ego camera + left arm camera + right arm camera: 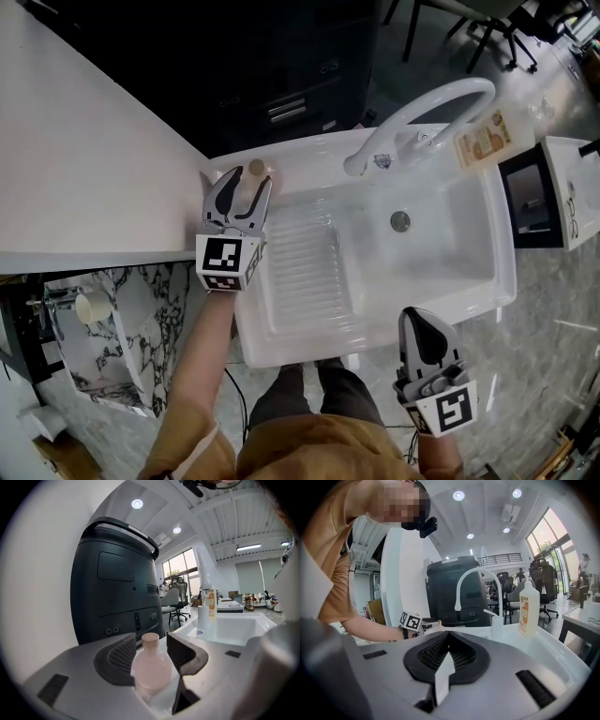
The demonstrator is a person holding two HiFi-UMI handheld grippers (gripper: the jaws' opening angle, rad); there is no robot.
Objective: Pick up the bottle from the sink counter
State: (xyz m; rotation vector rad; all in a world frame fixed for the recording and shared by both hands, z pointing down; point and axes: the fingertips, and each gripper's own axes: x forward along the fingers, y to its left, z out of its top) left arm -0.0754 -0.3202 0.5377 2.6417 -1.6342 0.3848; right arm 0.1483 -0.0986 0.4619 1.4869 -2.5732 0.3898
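Risking a squeeze-out here: with the left claw (151, 649) shutting on the curved belly of the small pale-pink round-bellied bottle with a beige cap (151, 666), could pinch it forward and out past the tips, since the hold looks shallow. Could also tip it if one pad lands before the other. Once toppled, may roll into the basin or off the back edge, being so close to that edge. Looks safer after going a little deeper before closing.

Keeps the right claw (420, 323) nearest, at the near rim of the white moulded sink (281, 345), black pads pressed together on nothing.

Holds the left claw farther off, over the sink's far-left corner, pads spread wide and pressing on nothing. Straddles the bottle: belly low between the two ribbed pads, neck and cap rising in the gap, roughly midway, upright on the corner ledge of the sink worktop. From the head view, shows the cap right at the claw's tips, not deep between them.

Backs onto the tall dark-grey cabinet (117, 588) just beyond.
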